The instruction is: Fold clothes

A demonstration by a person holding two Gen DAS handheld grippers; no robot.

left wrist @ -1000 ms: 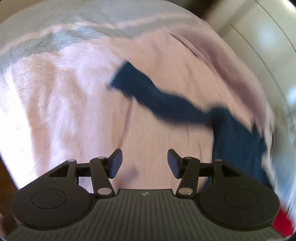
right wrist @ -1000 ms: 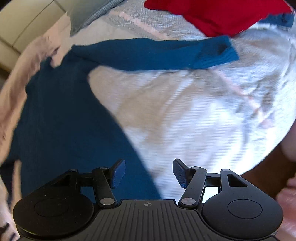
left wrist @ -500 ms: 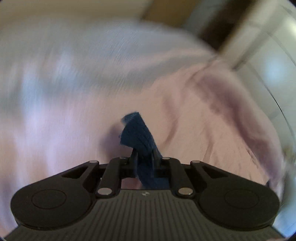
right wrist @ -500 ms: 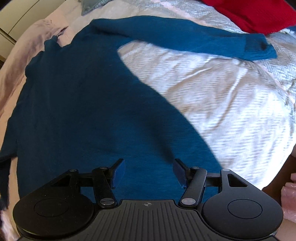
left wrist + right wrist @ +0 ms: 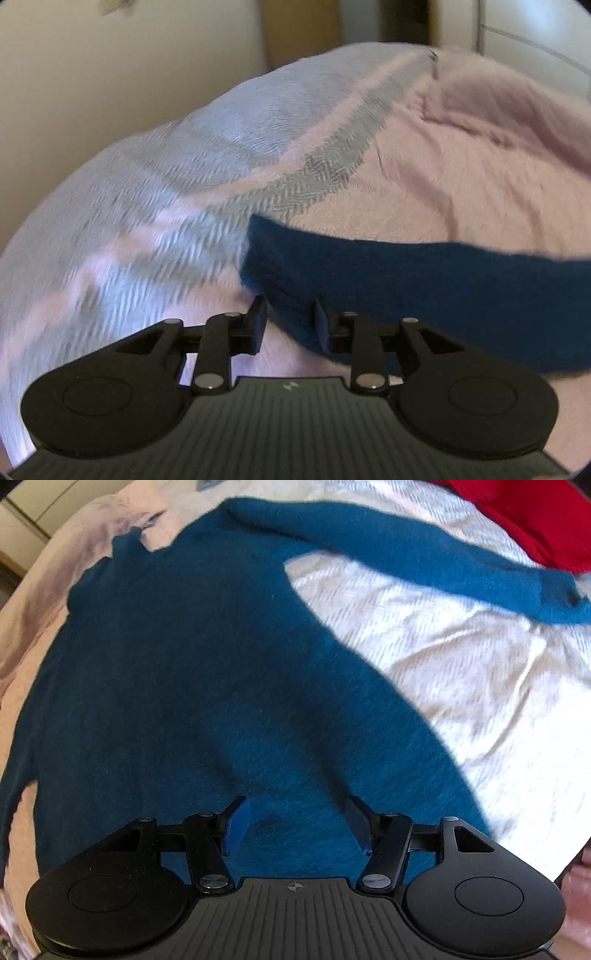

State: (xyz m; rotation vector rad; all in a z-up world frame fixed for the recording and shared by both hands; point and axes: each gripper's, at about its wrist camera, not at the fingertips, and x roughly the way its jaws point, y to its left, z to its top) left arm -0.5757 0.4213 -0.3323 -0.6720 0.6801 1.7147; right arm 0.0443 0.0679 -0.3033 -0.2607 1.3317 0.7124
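Observation:
A dark blue sweater lies spread flat on the bed, one sleeve stretched to the right. My right gripper hovers open and empty over the sweater's lower body. In the left wrist view the other sleeve runs in from the right, its cuff end between my fingers. My left gripper has its jaws partly apart around the cuff, and the sleeve lies down on the pink cloth.
A pink blanket and a grey-white herringbone cover lie on the bed. A red garment lies at the far right. A beige wall stands behind the bed. A white cabinet stands to the left.
My left gripper was shut on the sleeve cuff and lifted; now its jaws have parted and the sleeve lies stretched out. My right gripper has moved over the sweater's body, still open.

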